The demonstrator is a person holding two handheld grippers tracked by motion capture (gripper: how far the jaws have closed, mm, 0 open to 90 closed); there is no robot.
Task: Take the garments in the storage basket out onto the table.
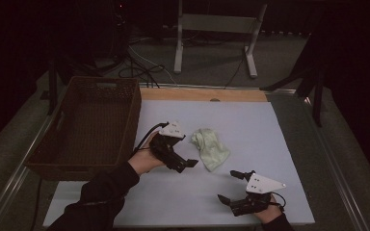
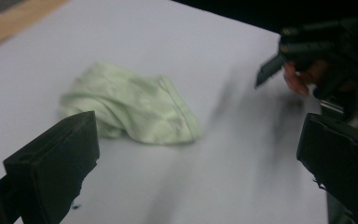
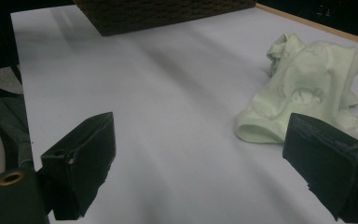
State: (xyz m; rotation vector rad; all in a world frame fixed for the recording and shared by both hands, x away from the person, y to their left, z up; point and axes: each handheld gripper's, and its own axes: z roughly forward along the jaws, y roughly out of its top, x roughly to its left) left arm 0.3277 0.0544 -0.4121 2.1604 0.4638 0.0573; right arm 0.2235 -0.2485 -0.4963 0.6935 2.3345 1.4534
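A crumpled pale green cloth lies on the white table sheet near its middle. My left gripper sits just left of the cloth, open with nothing between its jaws. In the left gripper view the cloth lies ahead and a little left of the wide gap of the left gripper. My right gripper rests open near the front edge, below and right of the cloth. In the right gripper view the cloth lies ahead, just beyond the right jaw of the right gripper.
A brown wicker basket stands along the table's left side, also the basket far ahead in the right gripper view. A wooden strip edges the back. A metal stand and cables lie on the floor beyond.
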